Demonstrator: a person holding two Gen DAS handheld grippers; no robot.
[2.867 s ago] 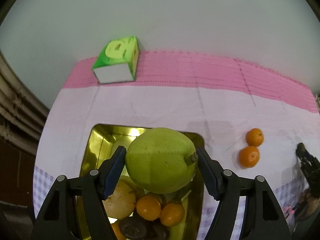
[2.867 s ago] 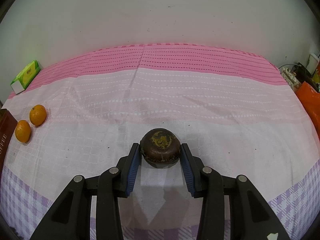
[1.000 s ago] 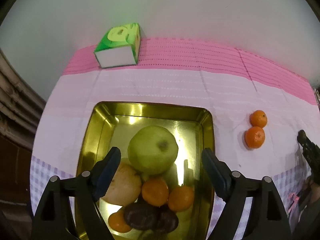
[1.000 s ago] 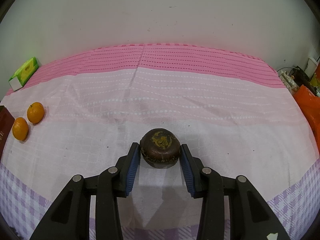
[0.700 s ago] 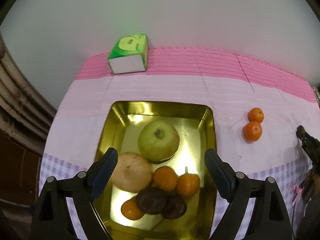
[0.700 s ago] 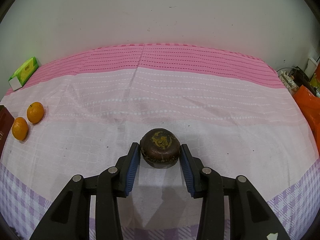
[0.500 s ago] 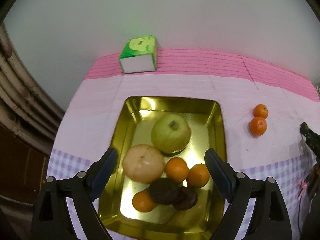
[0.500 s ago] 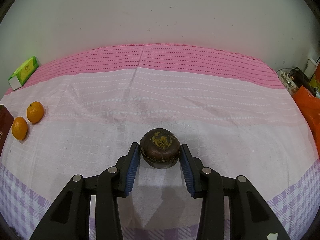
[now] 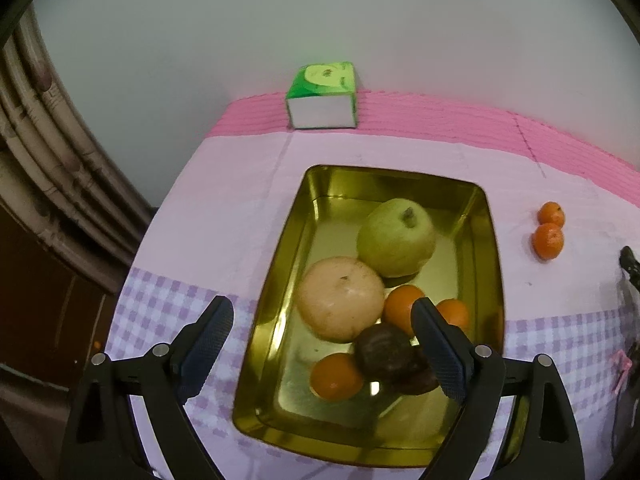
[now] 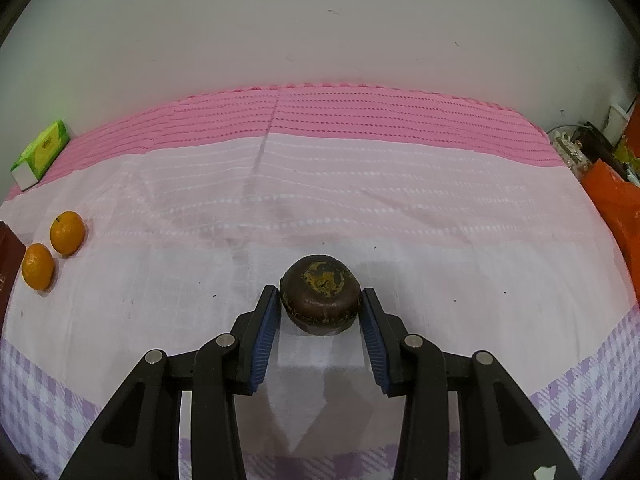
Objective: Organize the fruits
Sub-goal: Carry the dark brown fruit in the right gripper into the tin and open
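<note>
A gold tray (image 9: pixel 280 280) holds a green apple (image 9: pixel 396 236), a pale round fruit (image 9: pixel 340 304), several oranges (image 9: pixel 336 376) and dark brown fruits (image 9: pixel 384 352). My left gripper (image 9: pixel 320 344) is open and empty, raised above the tray's near end. Two loose oranges (image 9: pixel 548 232) lie on the cloth right of the tray; they also show in the right wrist view (image 10: pixel 52 248). My right gripper (image 10: pixel 320 312) is shut on a dark brown fruit (image 10: pixel 320 300) that rests on the cloth.
A green tissue box (image 9: pixel 322 96) stands at the back by the wall, also in the right wrist view (image 10: pixel 40 152). A brown box edge (image 10: pixel 8 272) is at far left. Orange bags and clutter (image 10: pixel 608 184) sit at the right. A wooden frame (image 9: pixel 48 168) lies left of the table.
My left gripper let go of the green apple into the tray, opened, and pulled back and up. The right gripper has stayed shut on the dark fruit.
</note>
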